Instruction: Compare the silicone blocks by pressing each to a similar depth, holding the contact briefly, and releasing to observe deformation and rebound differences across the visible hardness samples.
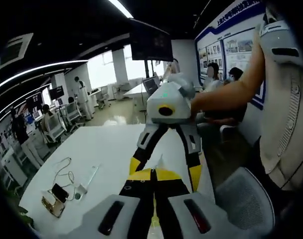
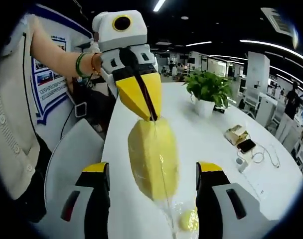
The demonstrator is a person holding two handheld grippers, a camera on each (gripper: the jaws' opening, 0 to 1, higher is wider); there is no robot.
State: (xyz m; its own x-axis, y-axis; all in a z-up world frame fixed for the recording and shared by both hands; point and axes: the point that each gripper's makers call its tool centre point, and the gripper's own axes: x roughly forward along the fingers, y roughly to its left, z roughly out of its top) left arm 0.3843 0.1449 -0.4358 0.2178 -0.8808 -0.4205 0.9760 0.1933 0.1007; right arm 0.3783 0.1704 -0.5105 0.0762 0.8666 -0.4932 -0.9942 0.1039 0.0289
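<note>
In the left gripper view, the left tool (image 1: pixel 154 219) rose from the bottom edge with its two black and yellow jaws pressed together, their tips meeting on a thin pale edge that may have been the wrapped block seen end-on; that could not be told for sure. Facing it from above was the right tool (image 1: pixel 167 164), its jaws spread wide in an upside-down V, held by a person's bare forearm (image 1: pixel 226 94) coming in from the right. Below both lay a long white worktop (image 1: pixel 91 149). Near its left end sat a phone on a wooden stand (image 1: pixel 57 196) with a white cable (image 1: pixel 64 172) looped beside it. A grey mesh chair (image 1: pixel 241 199) stood at the lower right.

In the right gripper view, the right tool (image 2: pixel 154 204) had its jaws spread well apart, one on each side of a yellow silicone block (image 2: pixel 152 157) in clear wrap. The block hung above the worktop (image 2: pixel 201 144), pinched at its top edge by the closed yellow jaws of the left tool (image 2: pixel 152 117), which reached down from above. A smaller yellow piece (image 2: pixel 189 219) lay low between the right jaws. A potted green plant (image 2: pixel 209 92) stood farther along the worktop.
</note>
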